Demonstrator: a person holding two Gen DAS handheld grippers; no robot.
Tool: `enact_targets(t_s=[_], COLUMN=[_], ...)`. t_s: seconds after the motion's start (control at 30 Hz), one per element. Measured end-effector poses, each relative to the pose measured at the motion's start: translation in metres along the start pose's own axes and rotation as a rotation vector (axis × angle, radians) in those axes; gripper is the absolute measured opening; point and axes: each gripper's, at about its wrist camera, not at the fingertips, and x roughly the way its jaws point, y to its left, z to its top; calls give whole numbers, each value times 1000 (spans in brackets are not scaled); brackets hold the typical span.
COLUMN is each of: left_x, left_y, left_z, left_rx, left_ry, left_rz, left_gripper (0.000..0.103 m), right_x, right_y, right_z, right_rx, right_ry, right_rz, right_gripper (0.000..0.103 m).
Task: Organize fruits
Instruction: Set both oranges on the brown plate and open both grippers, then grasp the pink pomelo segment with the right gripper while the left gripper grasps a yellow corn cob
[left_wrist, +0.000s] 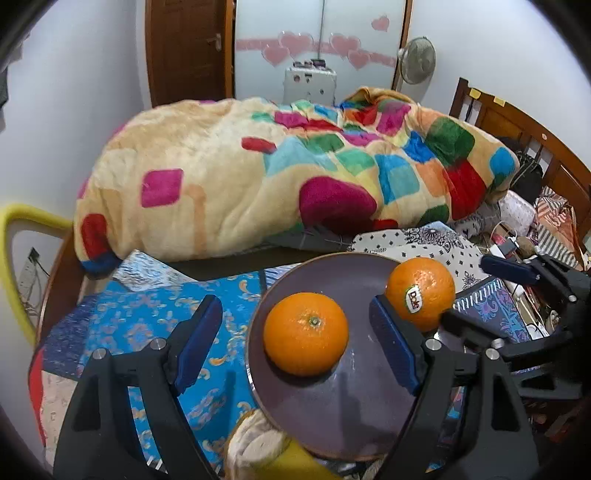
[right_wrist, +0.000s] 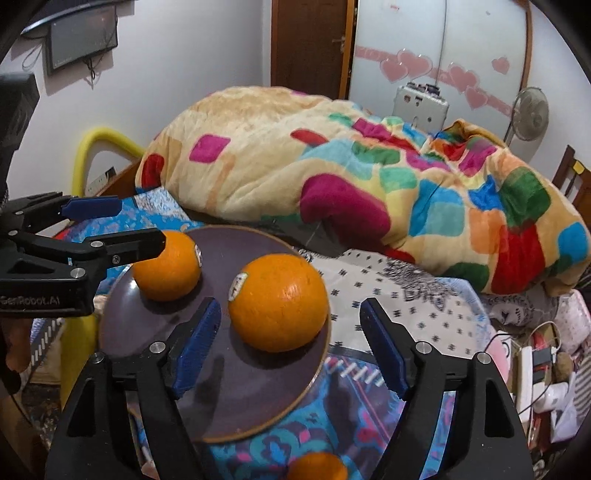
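Two oranges sit on a dark plate (right_wrist: 147, 376) that lies on the bed, and both pairs of tongs are spread with nothing pinched between them. The left tongs (left_wrist: 295, 341) straddle the near orange (left_wrist: 306, 334): its stem end faces up and the blue pads stand clear of its skin on both sides, so it rests on the plate, not in a grip. The right tongs (right_wrist: 290, 345) frame the stickered orange (right_wrist: 277, 302) in the same way, pads apart from it, the fruit just ahead of the fingertips near the plate's right rim. The oranges lie near each other but not touching. A third orange (right_wrist: 317, 466) shows at the bottom edge of the right wrist view, off the plate and below the right tongs; how it rests cannot be told, since most of it is cut off. That is the relation the next move likely turns on: the loose orange lies low and close under the right tongs, so the right hand looks the nearer one to fetch it, and being round it needs no special line of approach. There is bare plate in front of the two oranges for it.
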Motion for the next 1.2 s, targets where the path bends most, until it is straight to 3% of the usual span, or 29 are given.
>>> enact_targets(t_s=[0.43,0.6,0.77,1.03,1.2], left_x=[-87,-102,-97,-70,-52], left_y=[-20,-24,-31,-25,-17], left_z=[-46,-72,-97,-123,-125], left_rx=[67,45,42,0,-27], left_ry=[-106,-91,-60,13,46], left_rz=[43,12,10,16,11], left_gripper=[83,85,85,85,73], right_x=[-88,-105,-111,-87,-70], right_y=[12,21,27,22,17], right_z=[-27,-49,-78,-112,-119], right_rx=[29,47,65,102,118], right_ry=[-133,-155,-151,-85,-50], right_rz=[-4,9,25,29,37], right_gripper=[77,77,77,77,77])
